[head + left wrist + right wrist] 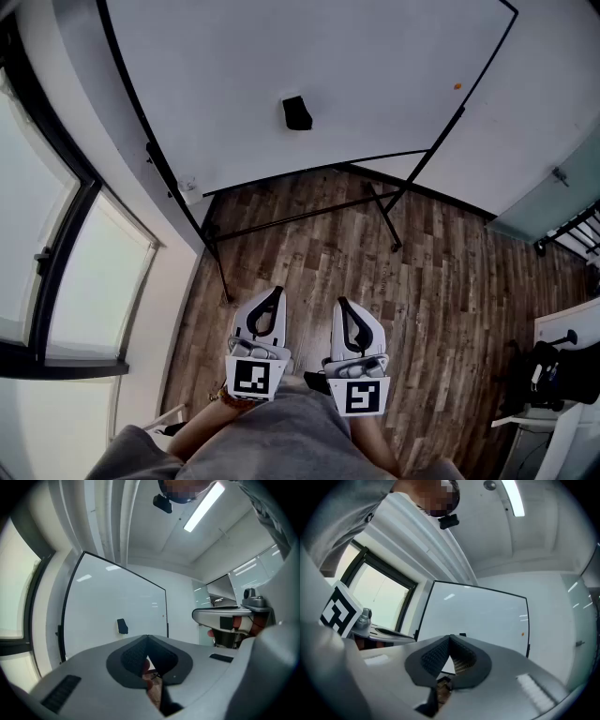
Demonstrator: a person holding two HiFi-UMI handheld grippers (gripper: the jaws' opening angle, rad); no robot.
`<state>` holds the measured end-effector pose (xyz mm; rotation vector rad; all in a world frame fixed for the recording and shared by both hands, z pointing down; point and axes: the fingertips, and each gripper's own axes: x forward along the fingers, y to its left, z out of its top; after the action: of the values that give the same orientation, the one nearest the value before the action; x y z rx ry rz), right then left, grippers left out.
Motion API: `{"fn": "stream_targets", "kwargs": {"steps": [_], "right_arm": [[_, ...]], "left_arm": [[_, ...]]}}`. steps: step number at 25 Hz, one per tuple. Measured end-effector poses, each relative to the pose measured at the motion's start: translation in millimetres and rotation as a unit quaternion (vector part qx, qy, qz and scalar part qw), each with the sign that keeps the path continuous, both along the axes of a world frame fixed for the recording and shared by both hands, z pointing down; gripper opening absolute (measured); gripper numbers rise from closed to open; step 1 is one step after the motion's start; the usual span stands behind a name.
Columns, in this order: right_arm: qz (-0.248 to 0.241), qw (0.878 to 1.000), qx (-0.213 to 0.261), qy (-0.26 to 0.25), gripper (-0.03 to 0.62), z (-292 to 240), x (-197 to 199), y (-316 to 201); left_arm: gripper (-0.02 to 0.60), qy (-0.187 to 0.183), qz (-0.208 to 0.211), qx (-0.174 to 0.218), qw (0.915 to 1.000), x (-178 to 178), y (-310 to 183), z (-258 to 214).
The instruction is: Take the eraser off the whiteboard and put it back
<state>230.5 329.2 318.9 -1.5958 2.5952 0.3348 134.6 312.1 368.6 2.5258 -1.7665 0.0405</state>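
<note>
The black eraser (297, 112) sticks to the whiteboard (375, 75), near its middle, well ahead of both grippers. In the left gripper view the eraser (122, 626) shows left of the jaw tips; in the right gripper view only the eraser's top edge (462, 634) peeks over the jaws. My left gripper (275, 292) and right gripper (342, 304) are held side by side close to my body, over the wooden floor. Both are shut with nothing between the jaws, which meet at their tips in the left gripper (147, 637) and the right gripper (450, 637).
The whiteboard stands on a black frame with legs (389, 220) spread over the wood floor. A small orange magnet (457, 86) sits at the board's right. Large windows (56, 244) run along the left. A white desk with dark gear (553, 370) is at the right.
</note>
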Motion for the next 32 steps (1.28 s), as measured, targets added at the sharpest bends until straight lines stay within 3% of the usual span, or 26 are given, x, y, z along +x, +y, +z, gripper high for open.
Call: {"fn": "stream_targets", "kwargs": {"steps": [3, 9, 32], "right_arm": [[-0.022, 0.999, -0.016, -0.022, 0.011, 4, -4, -5], [-0.028, 0.999, -0.022, 0.005, 0.011, 11, -11, -17], [-0.012, 0.999, -0.028, 0.019, 0.012, 17, -39, -121]], "left_arm": [[0.006, 0.003, -0.005, 0.002, 1.0000, 0, -2, 1], [0.006, 0.002, -0.010, 0.002, 0.9999, 0, -10, 1], [0.006, 0.008, 0.000, -0.004, 1.0000, -26, -116, 12]]}}
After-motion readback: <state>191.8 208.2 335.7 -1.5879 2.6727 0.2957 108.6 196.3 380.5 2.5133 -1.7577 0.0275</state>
